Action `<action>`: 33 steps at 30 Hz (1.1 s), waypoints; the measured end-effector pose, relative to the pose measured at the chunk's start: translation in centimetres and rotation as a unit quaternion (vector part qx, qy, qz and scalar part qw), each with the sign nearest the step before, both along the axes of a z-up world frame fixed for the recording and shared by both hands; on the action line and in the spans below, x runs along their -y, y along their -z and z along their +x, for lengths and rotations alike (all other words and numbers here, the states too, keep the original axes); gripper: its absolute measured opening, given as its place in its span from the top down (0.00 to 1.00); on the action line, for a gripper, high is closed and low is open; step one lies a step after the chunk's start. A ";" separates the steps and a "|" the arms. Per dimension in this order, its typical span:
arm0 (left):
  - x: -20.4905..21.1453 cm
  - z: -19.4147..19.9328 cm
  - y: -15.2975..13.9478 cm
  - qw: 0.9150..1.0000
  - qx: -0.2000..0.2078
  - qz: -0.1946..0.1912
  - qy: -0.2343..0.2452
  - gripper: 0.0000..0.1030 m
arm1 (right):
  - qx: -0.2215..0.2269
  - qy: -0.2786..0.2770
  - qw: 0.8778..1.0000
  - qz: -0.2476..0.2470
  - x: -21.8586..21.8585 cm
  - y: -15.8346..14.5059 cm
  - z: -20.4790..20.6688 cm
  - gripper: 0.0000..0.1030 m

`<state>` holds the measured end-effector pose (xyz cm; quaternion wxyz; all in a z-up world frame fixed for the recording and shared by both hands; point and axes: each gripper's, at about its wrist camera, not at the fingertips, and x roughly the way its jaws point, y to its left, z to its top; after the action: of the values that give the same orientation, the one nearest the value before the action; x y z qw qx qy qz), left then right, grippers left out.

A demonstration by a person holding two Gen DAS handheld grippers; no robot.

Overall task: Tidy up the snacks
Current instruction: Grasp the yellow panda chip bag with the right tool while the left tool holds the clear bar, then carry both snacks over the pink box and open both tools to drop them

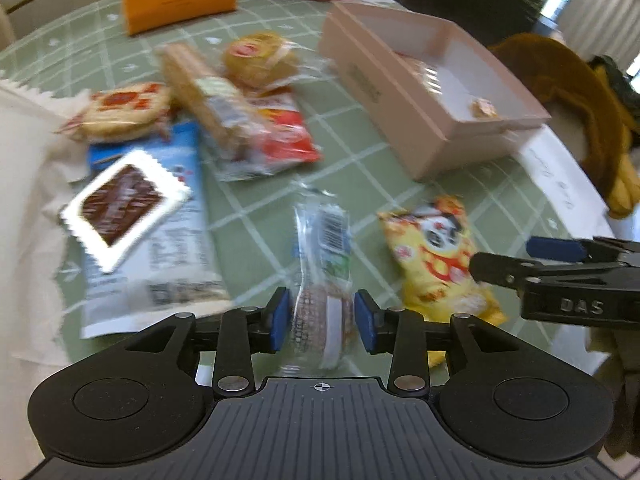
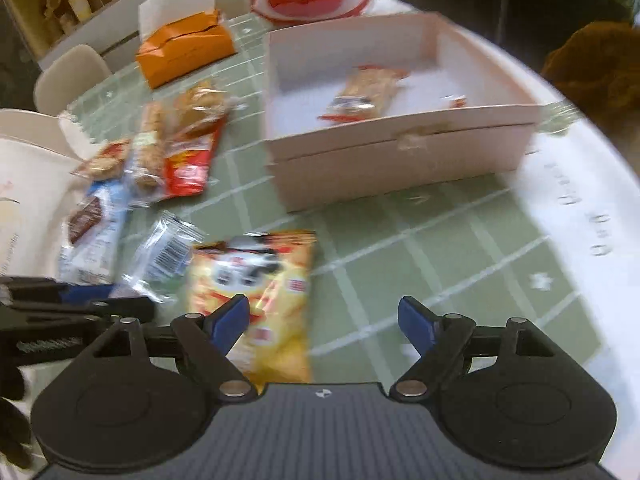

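Two tongs hover over the green-checked worktop (image 2: 420, 248). Left tongs (image 1: 322, 322) stand partly spread, with a clear-wrapped sandwich biscuit (image 1: 322, 276) lying between the blue pads, which sit just beside its wrapper without visibly pressing it. Right tongs (image 2: 324, 320) are spread wide and empty above a yellow panda snack bag (image 2: 256, 292). Beyond lies a pink box (image 2: 400, 152) holding a wrapped snack (image 2: 364, 94). More snacks are heaped to the left, among them a red packet (image 2: 192, 156).
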<state>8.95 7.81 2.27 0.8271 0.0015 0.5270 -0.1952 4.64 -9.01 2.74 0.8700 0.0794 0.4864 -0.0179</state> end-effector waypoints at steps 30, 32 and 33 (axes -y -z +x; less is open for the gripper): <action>-1.6 -3.7 0.2 0.997 0.042 0.016 0.056 0.58 | -0.024 0.048 0.999 -0.001 -2.6 0.8 -2.2 0.19; -1.5 -3.8 0.2 0.997 0.046 0.016 0.059 0.58 | -0.023 0.047 0.999 0.003 -2.5 0.7 -2.5 0.19; -1.5 -3.9 0.2 0.997 0.048 0.016 0.059 0.58 | -0.022 0.045 0.999 0.004 -2.5 0.6 -2.5 0.19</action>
<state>5.07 9.33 2.06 0.8384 0.0552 0.4885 -0.2352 2.17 -6.55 2.13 0.8569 0.1040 0.5016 -0.0571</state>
